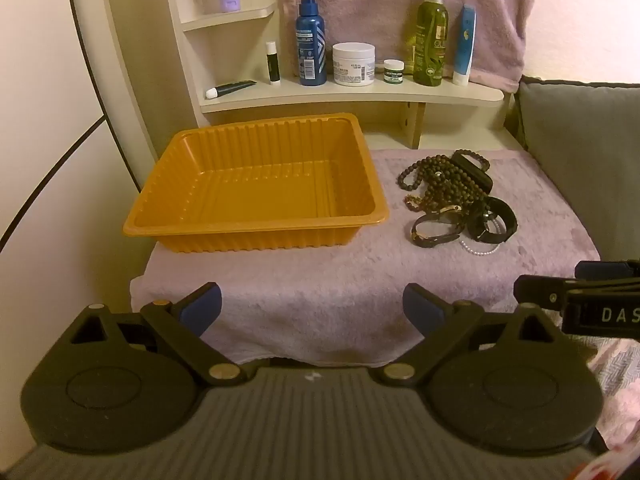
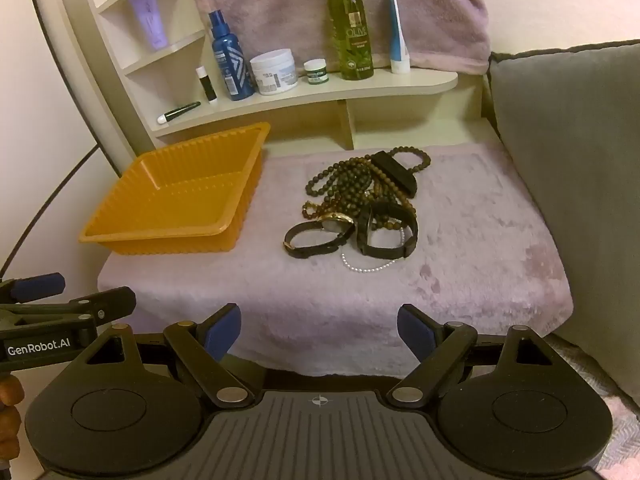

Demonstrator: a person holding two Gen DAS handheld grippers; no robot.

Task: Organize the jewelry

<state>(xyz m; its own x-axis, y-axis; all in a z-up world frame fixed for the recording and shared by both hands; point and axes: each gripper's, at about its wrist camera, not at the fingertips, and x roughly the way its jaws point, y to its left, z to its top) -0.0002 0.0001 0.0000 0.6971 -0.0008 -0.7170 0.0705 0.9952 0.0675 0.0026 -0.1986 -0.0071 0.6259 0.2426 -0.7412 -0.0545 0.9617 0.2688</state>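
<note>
An empty orange plastic tray (image 1: 256, 224) (image 2: 132, 236) sits on the left of a lilac towel. To its right lies a tangled jewelry pile (image 1: 456, 196) (image 2: 360, 204): brown bead necklaces (image 2: 348, 184), a gold-faced watch with a dark strap (image 2: 320, 234), black bands (image 2: 386, 232) and a white pearl bracelet (image 2: 368, 268). My left gripper (image 1: 312, 308) is open and empty, near the towel's front edge, facing the tray. My right gripper (image 2: 320, 332) is open and empty, in front of the pile. Each gripper shows from the side in the other's view.
A cream shelf (image 1: 352, 96) behind the towel (image 2: 480, 240) carries bottles, jars and tubes, including a blue spray bottle (image 1: 310, 40) and a green one (image 2: 352, 28). A grey cushion (image 2: 568, 184) stands on the right. A pale wall is on the left.
</note>
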